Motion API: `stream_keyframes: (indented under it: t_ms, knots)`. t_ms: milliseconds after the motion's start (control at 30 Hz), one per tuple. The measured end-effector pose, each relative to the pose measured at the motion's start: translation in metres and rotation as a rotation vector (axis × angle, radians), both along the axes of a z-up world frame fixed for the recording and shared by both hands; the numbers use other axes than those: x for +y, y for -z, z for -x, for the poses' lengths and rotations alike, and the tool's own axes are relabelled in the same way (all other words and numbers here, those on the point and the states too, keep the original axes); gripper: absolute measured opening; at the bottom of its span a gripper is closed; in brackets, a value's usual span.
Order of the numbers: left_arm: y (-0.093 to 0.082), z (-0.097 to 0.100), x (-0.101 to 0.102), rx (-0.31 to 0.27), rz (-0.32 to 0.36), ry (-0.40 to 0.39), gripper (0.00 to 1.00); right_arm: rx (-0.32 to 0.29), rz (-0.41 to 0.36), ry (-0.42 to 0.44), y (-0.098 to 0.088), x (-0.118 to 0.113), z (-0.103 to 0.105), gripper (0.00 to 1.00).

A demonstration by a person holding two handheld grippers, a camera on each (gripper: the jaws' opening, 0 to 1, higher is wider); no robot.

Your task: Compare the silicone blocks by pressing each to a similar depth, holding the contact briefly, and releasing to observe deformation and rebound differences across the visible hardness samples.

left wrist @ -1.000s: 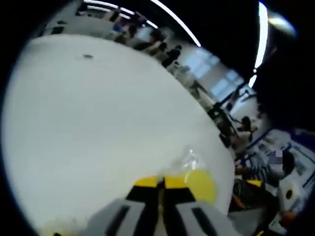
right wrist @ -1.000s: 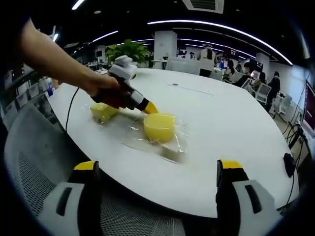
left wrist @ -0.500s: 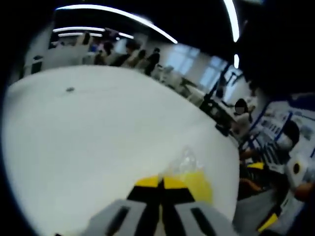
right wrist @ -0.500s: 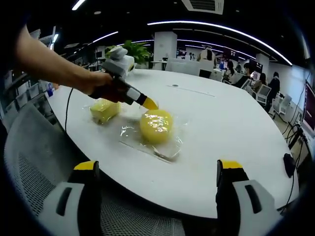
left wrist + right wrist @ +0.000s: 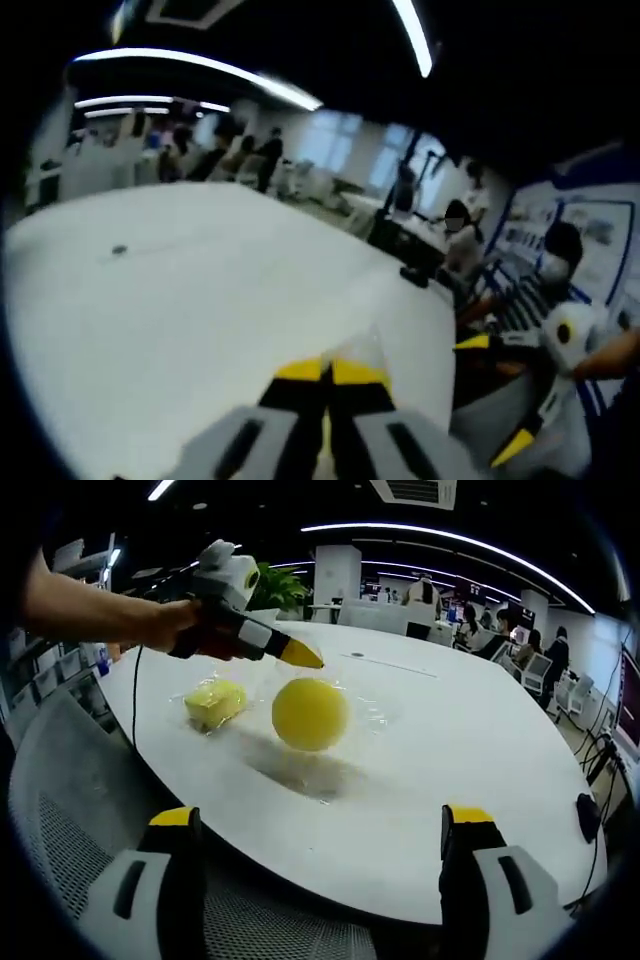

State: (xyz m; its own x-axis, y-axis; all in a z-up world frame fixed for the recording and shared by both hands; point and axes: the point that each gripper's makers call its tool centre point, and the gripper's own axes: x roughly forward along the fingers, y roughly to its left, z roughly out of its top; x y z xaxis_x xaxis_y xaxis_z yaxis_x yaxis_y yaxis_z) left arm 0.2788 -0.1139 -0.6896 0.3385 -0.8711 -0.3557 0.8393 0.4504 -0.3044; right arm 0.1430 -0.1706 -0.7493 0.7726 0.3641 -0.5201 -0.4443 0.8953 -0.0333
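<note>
My left gripper (image 5: 303,659) is shut on the clear plastic wrap around a round yellow silicone block (image 5: 310,714). The block hangs tilted in the wrap above the white table (image 5: 460,770), and its shadow lies below it. In the left gripper view the shut yellow-tipped jaws (image 5: 326,372) pinch a wisp of the clear wrap (image 5: 376,343). A second, squarer yellow block (image 5: 215,702) lies in its own wrap on the table to the left. My right gripper (image 5: 325,855) stands open near the table's front edge, well short of both blocks.
A grey mesh chair (image 5: 75,810) sits under my right gripper at the lower left. A black cable (image 5: 137,705) trails from the left gripper. A small black object (image 5: 588,815) hangs at the table's right edge. A plant (image 5: 268,582) and seated people are beyond the table.
The left gripper has risen with the wrap in its jaws, and the round block has left the table and turned on edge. The right gripper has stayed put.
</note>
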Motion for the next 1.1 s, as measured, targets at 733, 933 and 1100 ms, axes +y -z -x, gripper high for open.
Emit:
stream_keyframes:
  t_ms: [733,933,1100]
  knots:
    - [-0.079,0.02,0.027,-0.145,0.063,0.031,0.0,0.013,-0.004,-0.02,0.001,0.003,0.002,0.94]
    - [-0.086,0.029,0.04,-0.17,0.045,0.025,0.0,0.011,-0.006,-0.022,0.0,0.003,0.003,0.94]
    - [-0.086,0.038,0.05,-0.161,0.055,0.002,0.0,0.013,-0.006,-0.027,0.001,0.004,0.003,0.94]
